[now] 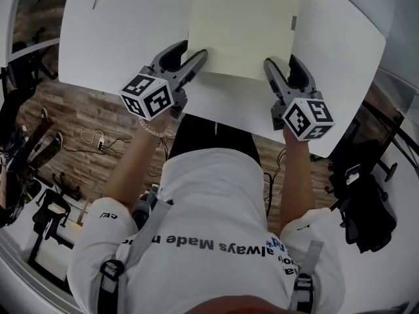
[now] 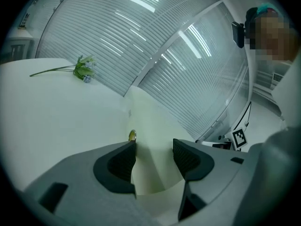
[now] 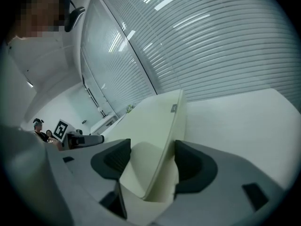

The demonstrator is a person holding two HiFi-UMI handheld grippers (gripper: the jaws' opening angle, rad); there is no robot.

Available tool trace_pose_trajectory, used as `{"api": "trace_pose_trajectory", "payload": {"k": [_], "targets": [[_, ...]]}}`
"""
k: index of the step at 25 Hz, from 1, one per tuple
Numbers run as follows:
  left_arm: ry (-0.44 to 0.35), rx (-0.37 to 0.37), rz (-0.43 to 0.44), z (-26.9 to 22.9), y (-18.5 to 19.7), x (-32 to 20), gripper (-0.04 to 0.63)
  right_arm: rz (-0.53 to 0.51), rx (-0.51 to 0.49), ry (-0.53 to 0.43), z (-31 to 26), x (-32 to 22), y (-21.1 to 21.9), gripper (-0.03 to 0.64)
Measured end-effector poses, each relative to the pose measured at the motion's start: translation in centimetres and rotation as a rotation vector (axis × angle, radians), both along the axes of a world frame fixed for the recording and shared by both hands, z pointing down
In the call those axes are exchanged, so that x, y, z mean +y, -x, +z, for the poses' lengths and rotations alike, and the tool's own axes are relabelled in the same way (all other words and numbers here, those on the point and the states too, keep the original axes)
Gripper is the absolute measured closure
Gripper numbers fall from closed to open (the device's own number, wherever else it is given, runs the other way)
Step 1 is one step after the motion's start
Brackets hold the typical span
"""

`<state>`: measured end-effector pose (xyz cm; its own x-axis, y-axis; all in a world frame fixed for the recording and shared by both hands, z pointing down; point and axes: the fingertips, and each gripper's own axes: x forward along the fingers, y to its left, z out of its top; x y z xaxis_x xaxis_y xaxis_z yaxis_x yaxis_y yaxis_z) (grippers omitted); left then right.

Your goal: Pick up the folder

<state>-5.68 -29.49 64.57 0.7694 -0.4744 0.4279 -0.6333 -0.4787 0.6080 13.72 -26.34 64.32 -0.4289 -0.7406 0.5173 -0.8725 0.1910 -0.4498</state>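
The pale yellow folder (image 1: 242, 25) lies on the white worktop (image 1: 118, 38), with its near edge between the two tools. The left hand-held gripper (image 1: 195, 48) sits at the folder's near left corner. In the left gripper view that hand-held gripper (image 2: 154, 147) has its jaws apart with the folder (image 2: 148, 121) running between them, unclamped. The right hand-held gripper (image 1: 280, 60) is at the near right corner. Its own view shows the right hand-held gripper (image 3: 151, 147) with jaws spread too, and the folder's (image 3: 150, 117) edge slanting through the gap. Far ahead of the left hand-held gripper and to its left, a green flower sprig (image 2: 82, 68) rests on the worktop.
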Motion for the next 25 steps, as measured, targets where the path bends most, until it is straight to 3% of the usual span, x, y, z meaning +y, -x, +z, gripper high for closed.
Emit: {"api": "trace_pose_trajectory", "payload": {"k": [25], "targets": [[-0.298,0.1,-0.023,-20.0,-2.6,0.3,0.359,0.049,0.071,-0.343,-21.0,0.8,-2.7,0.337]]}}
